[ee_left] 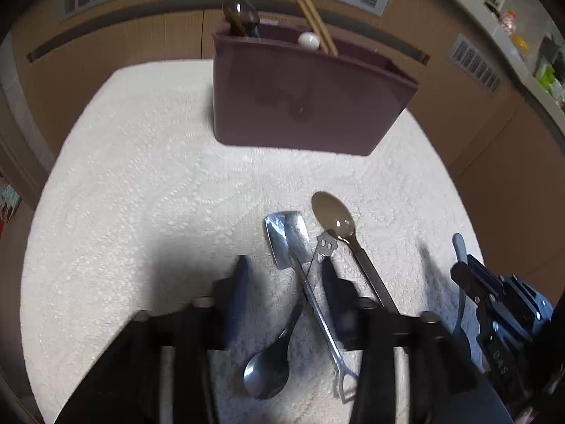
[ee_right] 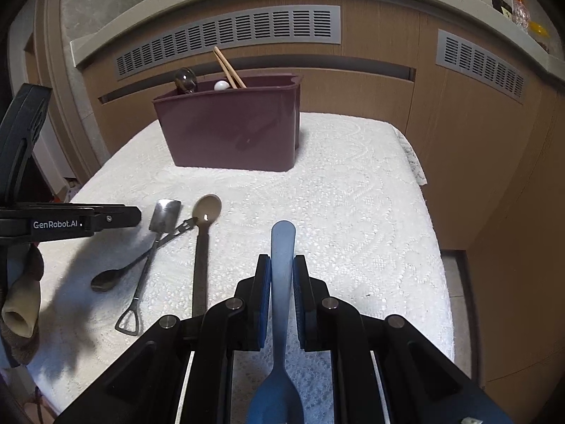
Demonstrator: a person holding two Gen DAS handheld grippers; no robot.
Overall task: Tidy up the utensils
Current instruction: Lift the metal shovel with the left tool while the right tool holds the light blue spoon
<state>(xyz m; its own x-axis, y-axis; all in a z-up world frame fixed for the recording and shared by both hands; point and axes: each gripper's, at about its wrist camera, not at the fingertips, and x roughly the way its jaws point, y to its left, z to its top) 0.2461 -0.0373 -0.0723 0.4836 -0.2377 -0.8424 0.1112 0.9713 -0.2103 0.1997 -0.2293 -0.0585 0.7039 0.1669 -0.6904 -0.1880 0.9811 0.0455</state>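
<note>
Right gripper (ee_right: pixel 282 275) is clamped on the handle of a blue spoon (ee_right: pixel 282 247). Long axis of the spoon runs along the fingers: handle tip points away toward the holder, bowl lies back near the camera. Spoon is matte blue with a flat, rounded handle end.

Left gripper (ee_left: pixel 286 275) has its jaws partly apart, nothing pinched; fingers blurred. It hovers over the loose utensils on the white lace cloth (ee_right: pixel 353 194).

Brown spoon (ee_left: pixel 333 217): bowl points toward the holder, dark handle runs back toward the camera. Shovel-shaped spoon (ee_left: pixel 286 238): shiny square blade faces the holder, thin shaft ends in a triangular loop. A small steel spoon (ee_left: pixel 266 374) lies crossed under that shaft, bowl near the camera.

Maroon holder (ee_left: pixel 303 99) stands upright at the far side of the cloth. In it: chopsticks (ee_left: pixel 314 17) leaning, a white ball-shaped end (ee_left: pixel 309 40), a dark spoon bowl (ee_left: pixel 240 17).
</note>
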